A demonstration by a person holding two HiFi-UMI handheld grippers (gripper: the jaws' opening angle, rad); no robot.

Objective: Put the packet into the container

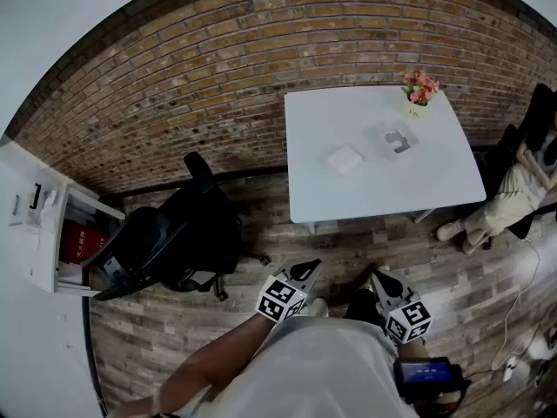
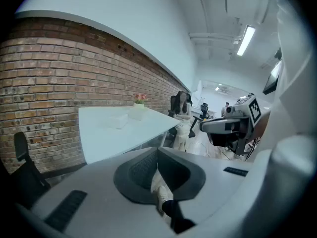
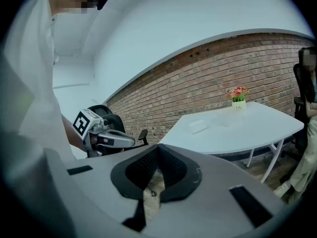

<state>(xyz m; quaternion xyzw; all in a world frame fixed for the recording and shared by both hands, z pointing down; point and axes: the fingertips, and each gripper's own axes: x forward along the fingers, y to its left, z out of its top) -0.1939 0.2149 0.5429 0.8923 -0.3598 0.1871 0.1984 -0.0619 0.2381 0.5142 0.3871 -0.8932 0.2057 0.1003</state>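
Note:
A white packet [image 1: 344, 158] lies flat on the white table [image 1: 435, 190], away from me across the floor. Just right of it stands a clear shallow container [image 1: 396, 139]. The right gripper view shows the same packet [image 3: 198, 127] and container [image 3: 230, 120] on the table [image 3: 257, 133]. My left gripper [image 1: 311, 268] and right gripper [image 1: 377, 275] hang low over the wooden floor, well short of the table. Both are shut with nothing in them. The left gripper [image 2: 158, 150] has its pads together, as does the right gripper [image 3: 158, 147].
A small pot of flowers [image 1: 419, 92] stands at the table's far right corner. A black office chair [image 1: 174, 233] sits left of the table, with a white cabinet [image 1: 43, 225] beyond it. A seated person [image 1: 522, 185] is at the table's right side. A brick wall runs behind.

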